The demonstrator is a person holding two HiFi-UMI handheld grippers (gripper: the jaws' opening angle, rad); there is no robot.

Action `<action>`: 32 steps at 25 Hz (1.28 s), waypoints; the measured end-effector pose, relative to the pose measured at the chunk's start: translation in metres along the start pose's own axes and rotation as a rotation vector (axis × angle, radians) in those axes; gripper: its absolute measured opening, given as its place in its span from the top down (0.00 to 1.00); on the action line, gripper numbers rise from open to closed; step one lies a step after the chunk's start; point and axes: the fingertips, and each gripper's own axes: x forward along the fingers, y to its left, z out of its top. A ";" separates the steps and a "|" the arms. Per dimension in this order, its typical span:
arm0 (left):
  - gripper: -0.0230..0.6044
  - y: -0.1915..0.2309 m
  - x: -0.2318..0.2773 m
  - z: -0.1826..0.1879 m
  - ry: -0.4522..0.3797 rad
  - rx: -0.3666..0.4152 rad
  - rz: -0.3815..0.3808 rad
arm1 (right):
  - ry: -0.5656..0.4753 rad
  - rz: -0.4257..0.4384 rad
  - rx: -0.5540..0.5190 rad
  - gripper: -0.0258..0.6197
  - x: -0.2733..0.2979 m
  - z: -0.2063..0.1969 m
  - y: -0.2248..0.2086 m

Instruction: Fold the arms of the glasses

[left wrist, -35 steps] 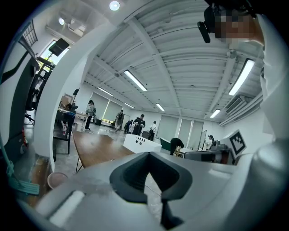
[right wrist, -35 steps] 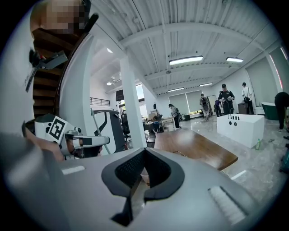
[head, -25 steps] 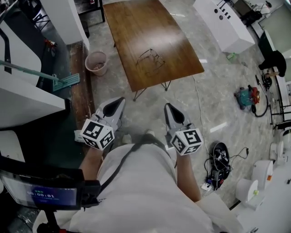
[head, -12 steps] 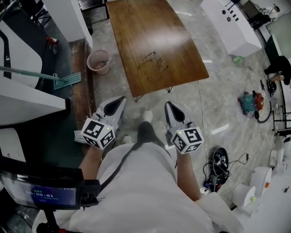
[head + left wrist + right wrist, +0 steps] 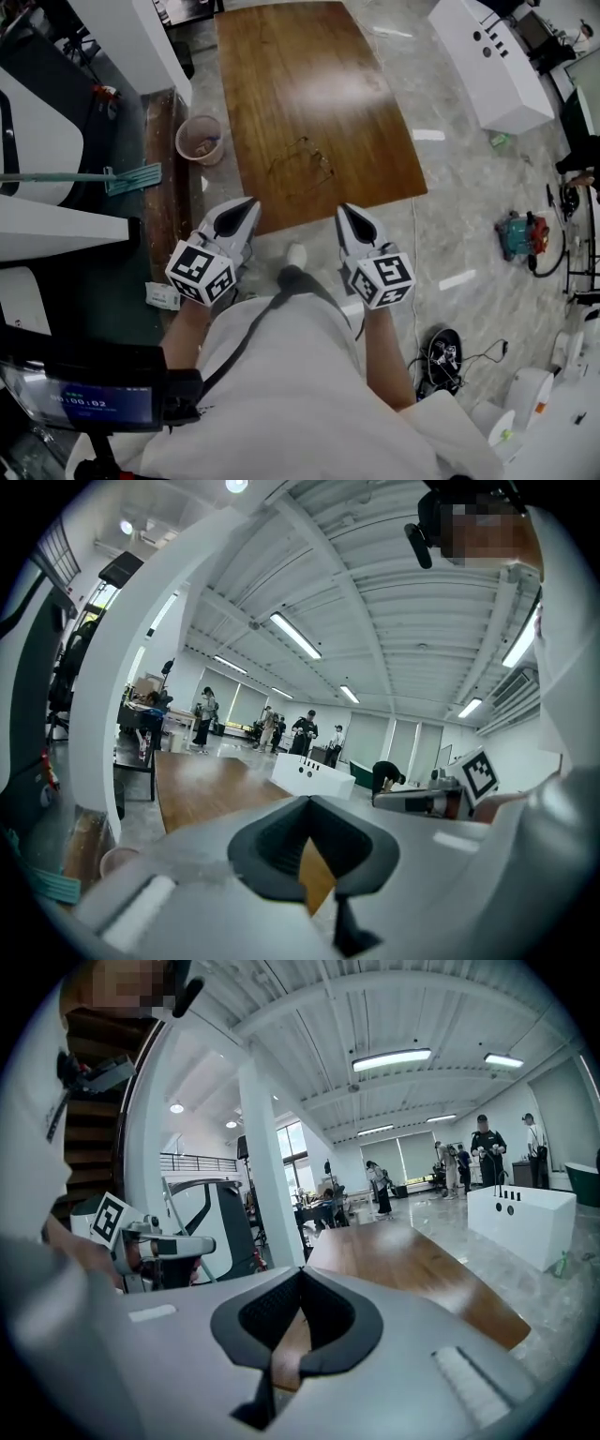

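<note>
1. The glasses [image 5: 302,169] lay on the wooden bench [image 5: 309,66], in the half closer to the person. Their arms seemed to be open.
2. The wire frame was too thin to say surely how its long axis ran.
3. The left gripper [image 5: 247,204] and the right gripper [image 5: 345,212] were side by side at about the near edge of the bench, both pointing toward it.
4. The fingers [image 5: 264,846] of the left one were clenched on nothing, and the fingers [image 5: 253,1321] of the right one too.
5. The glasses lay ahead of both, between their two lines, touching neither, and neither gripper was clearly nearer.
6. In my judgement, both should go forward and release the fingers before reaching an arm.
</note>
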 end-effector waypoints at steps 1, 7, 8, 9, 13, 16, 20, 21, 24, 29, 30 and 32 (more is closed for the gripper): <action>0.96 0.002 0.010 0.002 0.001 0.001 0.009 | 0.005 0.010 -0.001 0.95 0.006 0.003 -0.009; 0.96 0.012 0.059 0.009 0.012 0.005 0.071 | 0.047 0.073 -0.015 0.95 0.038 0.009 -0.055; 0.96 0.015 0.064 0.009 0.014 0.004 0.081 | 0.055 0.084 -0.018 0.95 0.044 0.010 -0.061; 0.96 0.018 0.070 0.010 0.015 0.002 0.092 | 0.062 0.094 -0.020 0.95 0.049 0.011 -0.066; 0.96 0.026 0.089 0.011 0.018 -0.007 0.129 | 0.092 0.125 -0.030 0.95 0.067 0.010 -0.084; 0.96 0.029 0.098 0.009 0.020 -0.017 0.148 | 0.102 0.144 -0.034 0.95 0.076 0.009 -0.092; 0.96 0.031 0.105 0.006 0.026 -0.024 0.166 | 0.110 0.163 -0.032 0.95 0.081 0.010 -0.097; 0.96 0.032 0.106 0.007 0.027 -0.024 0.168 | 0.112 0.165 -0.030 0.95 0.082 0.010 -0.098; 0.96 0.035 0.105 0.010 0.026 -0.024 0.172 | 0.117 0.171 -0.025 0.95 0.085 0.010 -0.096; 0.96 0.051 0.092 0.006 0.040 -0.022 0.165 | 0.128 0.170 -0.021 0.95 0.099 0.003 -0.082; 0.96 0.055 0.089 0.004 0.044 -0.024 0.162 | 0.132 0.166 -0.019 0.95 0.102 0.001 -0.079; 0.96 0.063 0.085 0.001 0.054 -0.029 0.152 | 0.135 0.152 -0.013 0.95 0.108 0.000 -0.074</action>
